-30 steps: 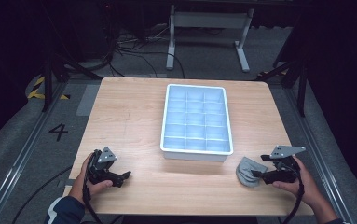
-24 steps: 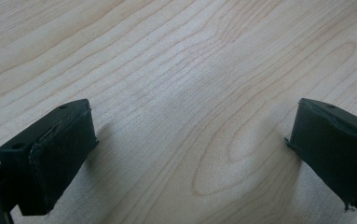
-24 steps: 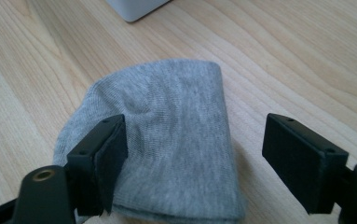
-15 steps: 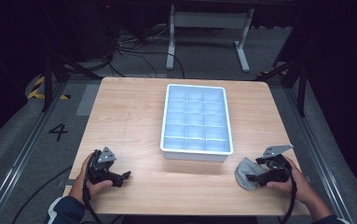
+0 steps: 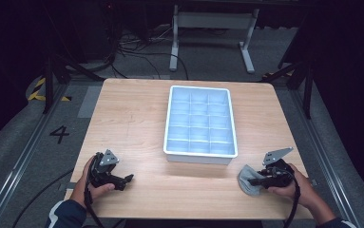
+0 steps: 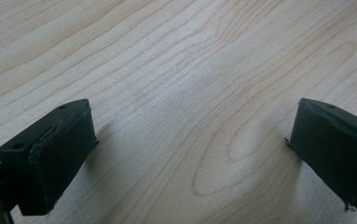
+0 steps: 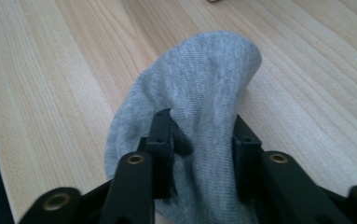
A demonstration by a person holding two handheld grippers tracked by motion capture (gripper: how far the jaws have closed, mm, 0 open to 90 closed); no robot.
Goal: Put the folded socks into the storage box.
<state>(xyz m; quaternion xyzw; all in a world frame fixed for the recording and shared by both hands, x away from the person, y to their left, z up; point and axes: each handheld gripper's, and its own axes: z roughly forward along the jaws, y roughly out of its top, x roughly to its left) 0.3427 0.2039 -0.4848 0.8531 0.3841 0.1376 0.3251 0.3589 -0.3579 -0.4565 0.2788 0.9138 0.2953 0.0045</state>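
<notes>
Dark room w/ cables on the floor; pale wood surface (image 5: 137, 118) carries a white plastic divided tray (image 5: 200, 153) at centre. Near its front right corner lies a soft grey knitted sock (image 7: 199, 88). Right gripper (image 7: 203, 144) has just been closing; its jaws now pinch a fold of the sock. Left gripper (image 6: 185, 149) rests released, nothing between. Judgement: lift slowly, keep the pinch deep so fabric doesn't slip out.

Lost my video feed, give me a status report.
Right gripper just closed on grey sock, near table edge. Left gripper open, resting on table. Compartment tray empty; path clear.
</notes>
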